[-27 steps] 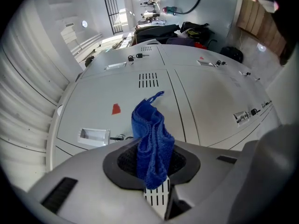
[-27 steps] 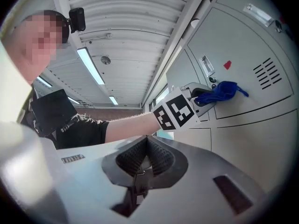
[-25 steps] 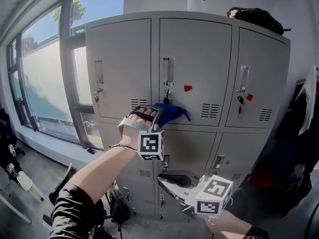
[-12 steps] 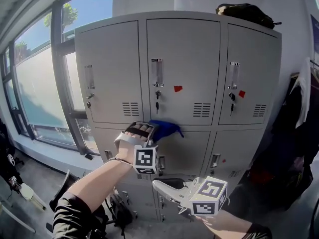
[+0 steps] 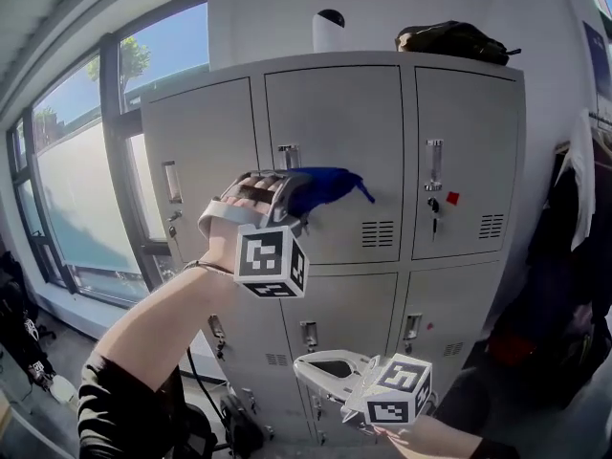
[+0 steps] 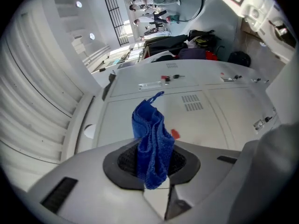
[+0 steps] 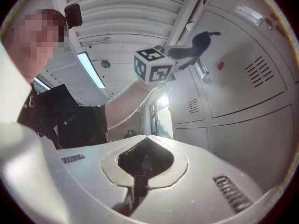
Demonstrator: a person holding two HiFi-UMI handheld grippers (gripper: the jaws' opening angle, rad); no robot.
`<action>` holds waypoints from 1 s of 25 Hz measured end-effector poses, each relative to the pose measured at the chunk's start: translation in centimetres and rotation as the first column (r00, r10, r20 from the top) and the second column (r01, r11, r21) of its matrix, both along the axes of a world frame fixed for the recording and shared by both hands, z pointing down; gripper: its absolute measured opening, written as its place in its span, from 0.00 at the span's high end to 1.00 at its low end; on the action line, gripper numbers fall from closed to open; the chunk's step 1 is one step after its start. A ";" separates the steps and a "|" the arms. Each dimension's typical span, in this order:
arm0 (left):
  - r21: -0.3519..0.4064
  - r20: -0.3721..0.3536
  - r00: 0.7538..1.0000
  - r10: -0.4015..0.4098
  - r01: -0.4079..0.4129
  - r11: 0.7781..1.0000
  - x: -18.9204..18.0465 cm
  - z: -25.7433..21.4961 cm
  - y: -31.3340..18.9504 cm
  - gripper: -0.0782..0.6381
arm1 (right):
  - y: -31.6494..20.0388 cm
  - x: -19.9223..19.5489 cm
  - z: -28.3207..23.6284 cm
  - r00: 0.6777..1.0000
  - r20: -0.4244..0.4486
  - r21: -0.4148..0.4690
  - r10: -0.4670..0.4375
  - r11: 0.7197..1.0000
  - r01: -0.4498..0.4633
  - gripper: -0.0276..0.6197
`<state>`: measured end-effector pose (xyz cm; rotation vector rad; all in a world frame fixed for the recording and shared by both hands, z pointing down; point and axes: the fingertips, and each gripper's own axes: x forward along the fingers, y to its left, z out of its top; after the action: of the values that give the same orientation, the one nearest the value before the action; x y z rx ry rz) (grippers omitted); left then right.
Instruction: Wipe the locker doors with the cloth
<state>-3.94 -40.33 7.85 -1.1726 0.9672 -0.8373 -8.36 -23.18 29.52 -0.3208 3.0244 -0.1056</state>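
Note:
The grey locker block (image 5: 478, 142) fills the head view. A blue cloth (image 5: 327, 185) is pressed against the upper middle door (image 5: 363, 122) at handle height, with my left gripper (image 5: 291, 193) shut on it. In the left gripper view the folded cloth (image 6: 150, 129) sticks out from between the closed jaws of the left gripper (image 6: 152, 164) toward the door (image 6: 201, 120). My right gripper (image 5: 323, 365) hangs low in front of the lower doors, shut and empty. The right gripper view shows the right gripper (image 7: 139, 174) with its jaws together and the cloth (image 7: 202, 41) as a dark shape above.
A white device (image 5: 330, 29) and a dark bag (image 5: 449, 38) sit on top of the lockers. A tall window (image 5: 76, 189) is at the left. Dark clothes (image 5: 574, 256) hang at the right. A key (image 5: 433, 205) hangs in the upper right door's lock.
My left gripper has carried the cloth up the upper middle door, from its lower edge to handle height. The right gripper has stayed low.

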 end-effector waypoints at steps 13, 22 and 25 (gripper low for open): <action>0.237 -0.067 0.989 -0.133 0.146 0.960 1.1 -18.6 -5.1 0.76 | -0.9 2.7 0.6 0.999 0.024 -0.013 0.032 0.999 -0.032 0.95; 0.242 -0.071 0.990 -0.123 0.137 0.961 1.2 -17.4 -6.6 0.76 | -1.4 3.9 -1.1 0.999 0.033 0.022 0.041 0.999 -0.042 0.95; 0.217 -0.049 0.992 -0.116 0.124 0.968 1.4 -15.2 -6.7 0.76 | -1.3 3.8 -1.1 0.999 0.025 0.029 0.031 0.999 -0.032 0.95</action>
<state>-2.49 -46.98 -7.35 -0.9495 1.1390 -0.7846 -4.59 -24.48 28.40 -0.3622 2.9918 -0.0626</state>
